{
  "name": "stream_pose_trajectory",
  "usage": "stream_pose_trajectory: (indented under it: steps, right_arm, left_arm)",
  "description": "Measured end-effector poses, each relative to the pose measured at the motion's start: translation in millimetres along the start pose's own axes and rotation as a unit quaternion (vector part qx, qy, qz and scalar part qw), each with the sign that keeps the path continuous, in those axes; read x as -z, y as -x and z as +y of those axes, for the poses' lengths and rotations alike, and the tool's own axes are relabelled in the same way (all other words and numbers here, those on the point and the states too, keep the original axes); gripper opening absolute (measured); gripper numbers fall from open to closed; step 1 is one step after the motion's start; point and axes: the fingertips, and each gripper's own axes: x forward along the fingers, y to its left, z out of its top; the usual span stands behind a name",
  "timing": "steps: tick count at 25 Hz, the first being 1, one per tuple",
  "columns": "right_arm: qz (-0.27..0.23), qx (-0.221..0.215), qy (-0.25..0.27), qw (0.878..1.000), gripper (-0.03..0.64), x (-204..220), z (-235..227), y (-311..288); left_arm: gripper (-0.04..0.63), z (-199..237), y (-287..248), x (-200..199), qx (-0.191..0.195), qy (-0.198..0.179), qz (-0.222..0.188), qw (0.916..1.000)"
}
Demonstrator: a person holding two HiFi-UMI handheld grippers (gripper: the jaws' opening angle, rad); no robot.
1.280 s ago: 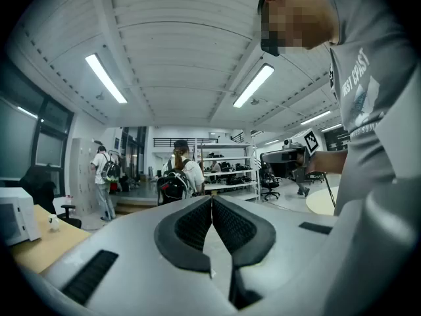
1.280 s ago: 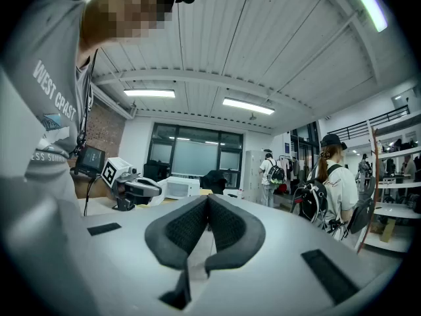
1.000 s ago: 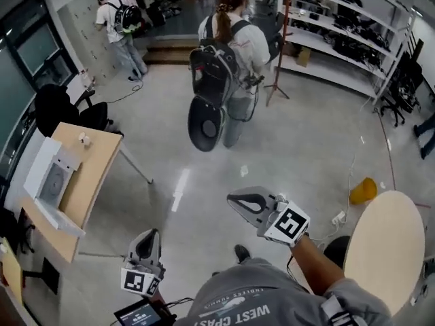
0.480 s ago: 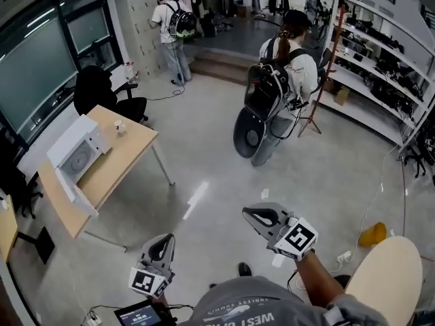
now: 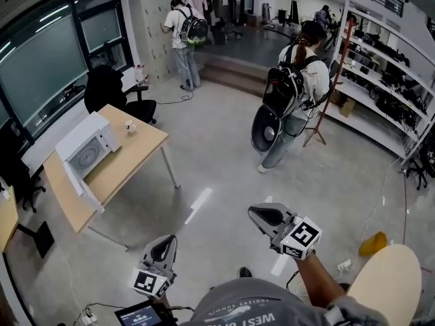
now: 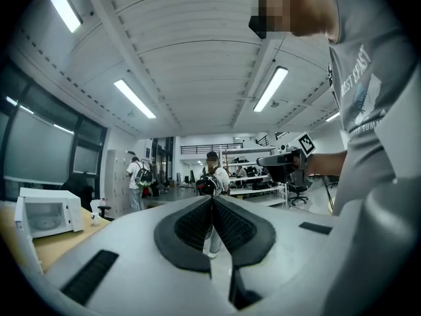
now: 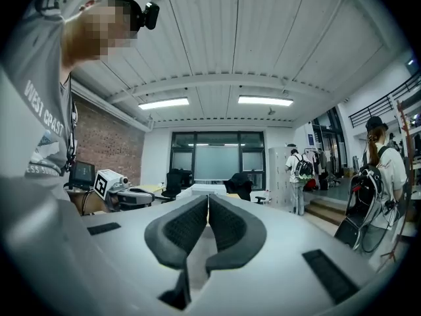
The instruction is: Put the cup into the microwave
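A white microwave (image 5: pixel 87 148) stands on a wooden table (image 5: pixel 139 148) at the left, its door swung open towards me; the left gripper view shows it far off as the microwave (image 6: pixel 46 212). A small white cup (image 5: pixel 129 125) sits on the table beyond it, also visible as the cup (image 6: pixel 103 209). My left gripper (image 5: pixel 165 243) is low in the head view, well short of the table, jaws shut with nothing in them (image 6: pixel 212 203). My right gripper (image 5: pixel 262 214) is held level over the floor, also shut and empty (image 7: pixel 208 199).
A person with a backpack and a round black case (image 5: pixel 292 94) walks across the floor ahead. Another person (image 5: pixel 183 36) stands at grey lockers. A black office chair (image 5: pixel 112 90) is behind the table. Shelving (image 5: pixel 387 80) lines the right; a round table (image 5: pixel 387 284) is at lower right.
The view has swung so the table with the microwave sits nearer and more upright at the left. Both grippers drifted slightly and stay shut. The backpack person has moved to the right.
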Motion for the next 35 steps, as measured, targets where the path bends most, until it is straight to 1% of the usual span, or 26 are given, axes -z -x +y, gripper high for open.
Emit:
stream_pose_trajectory:
  steps: [10,14,19,26,31,35]
  right_arm:
    - [-0.009,-0.016,0.019,1.000,0.018,-17.6,33.7,-25.0]
    - [-0.004,-0.016,0.016,1.000,0.018,-15.3,30.7,-33.3]
    - [0.003,-0.025,-0.001,1.000,0.018,0.7,19.6,-66.1]
    - [0.003,-0.055,-0.024,0.998,0.018,11.2,-17.3,-134.4]
    - [-0.005,-0.081,-0.034,0.996,0.018,17.4,-60.2,-197.4]
    - [-0.006,-0.093,-0.051,0.994,0.018,18.6,-105.6,-236.8]
  left_arm:
    - [0.021,24.4,45.6,-12.3,-0.033,-0.004,-0.026,0.9991]
    - [0.021,32.3,49.4,-7.5,-0.039,-0.001,-0.026,0.9989]
    - [0.021,57.6,46.2,7.5,-0.050,0.006,-0.016,0.9986]
    - [0.021,103.8,21.4,15.4,-0.074,0.010,0.009,0.9972]
    - [0.021,152.1,-20.6,21.8,-0.085,0.006,0.025,0.9960]
    - [0.021,181.8,-60.1,15.5,-0.093,-0.002,0.038,0.9949]
